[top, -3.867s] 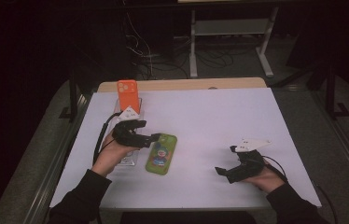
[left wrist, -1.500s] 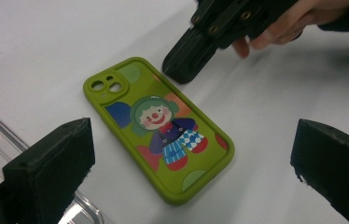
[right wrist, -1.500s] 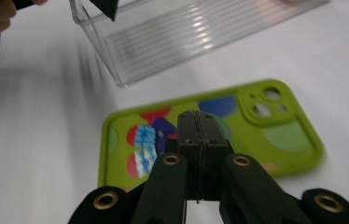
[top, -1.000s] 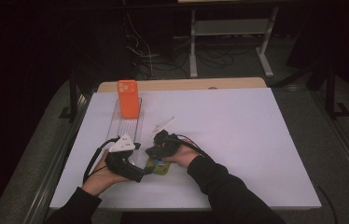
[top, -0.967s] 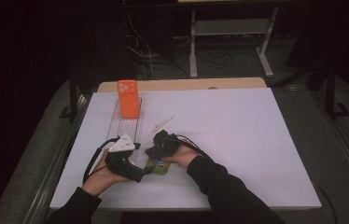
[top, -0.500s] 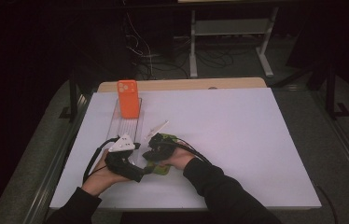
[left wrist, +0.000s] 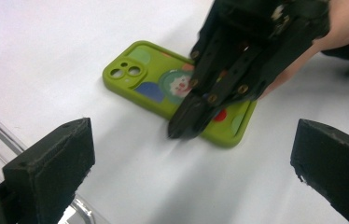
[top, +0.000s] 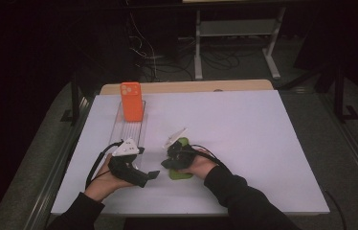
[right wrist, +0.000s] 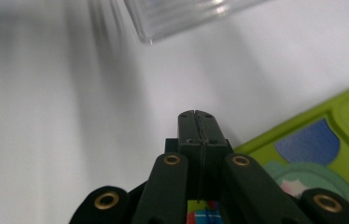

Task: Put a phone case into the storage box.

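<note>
No words, brand names or numbers can be read anywhere. The glossy lime-green phone case (left wrist: 177, 100) lying flat on the white table carries only pictures: coloured circles and a small cartoon face, with no lettering.

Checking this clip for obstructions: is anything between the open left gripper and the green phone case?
Partly. The right gripper, jaws shut with nothing between them, sits over the near edge of the green phone case, between it and the open left gripper. The camera end of the case lies uncovered on the white table.
</note>
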A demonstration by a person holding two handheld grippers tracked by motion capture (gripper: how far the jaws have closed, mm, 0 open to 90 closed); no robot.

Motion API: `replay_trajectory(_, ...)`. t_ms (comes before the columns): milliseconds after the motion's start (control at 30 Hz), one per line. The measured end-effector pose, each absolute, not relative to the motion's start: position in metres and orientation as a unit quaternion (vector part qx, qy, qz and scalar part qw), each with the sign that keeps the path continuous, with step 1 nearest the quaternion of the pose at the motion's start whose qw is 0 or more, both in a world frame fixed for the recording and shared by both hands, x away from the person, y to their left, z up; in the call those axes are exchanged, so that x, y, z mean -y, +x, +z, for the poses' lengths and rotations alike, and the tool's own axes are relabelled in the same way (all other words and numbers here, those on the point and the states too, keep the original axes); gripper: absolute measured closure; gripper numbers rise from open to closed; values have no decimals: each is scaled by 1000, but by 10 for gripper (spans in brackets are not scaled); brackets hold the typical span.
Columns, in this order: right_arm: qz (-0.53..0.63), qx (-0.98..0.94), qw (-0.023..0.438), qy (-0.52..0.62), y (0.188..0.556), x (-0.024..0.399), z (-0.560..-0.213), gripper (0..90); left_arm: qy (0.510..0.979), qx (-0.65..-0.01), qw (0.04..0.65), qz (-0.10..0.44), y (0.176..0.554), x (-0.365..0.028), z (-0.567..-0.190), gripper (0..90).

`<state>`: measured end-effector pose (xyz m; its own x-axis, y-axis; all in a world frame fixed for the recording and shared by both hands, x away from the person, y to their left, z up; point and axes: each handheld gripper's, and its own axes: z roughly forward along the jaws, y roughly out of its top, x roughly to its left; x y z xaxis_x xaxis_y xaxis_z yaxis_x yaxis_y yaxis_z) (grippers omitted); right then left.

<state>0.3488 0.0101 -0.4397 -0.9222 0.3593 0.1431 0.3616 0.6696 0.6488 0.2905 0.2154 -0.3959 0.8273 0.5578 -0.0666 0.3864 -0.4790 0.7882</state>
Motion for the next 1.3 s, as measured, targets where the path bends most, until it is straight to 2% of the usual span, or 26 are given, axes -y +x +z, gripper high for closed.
replay_trajectory(533, -327, 915, -40, -233, 336, 62, -441, 886, 853, -276, 431, 98, 293, -214, -398, 0)
replay_trajectory(733, -360, 894, -20, -265, 333, 79, -436, 873, 854, -274, 431, 99, 296, -214, -397, 0)
replay_trajectory(1000, -400, 871, -18, -286, 331, 112, -417, 596, 860, -263, 425, 99, 302, -212, -396, 0)
replay_trajectory(1300, -407, 849, -70, -329, 314, 161, -413, 258, 859, -253, 434, 99, 313, -202, -393, 0)
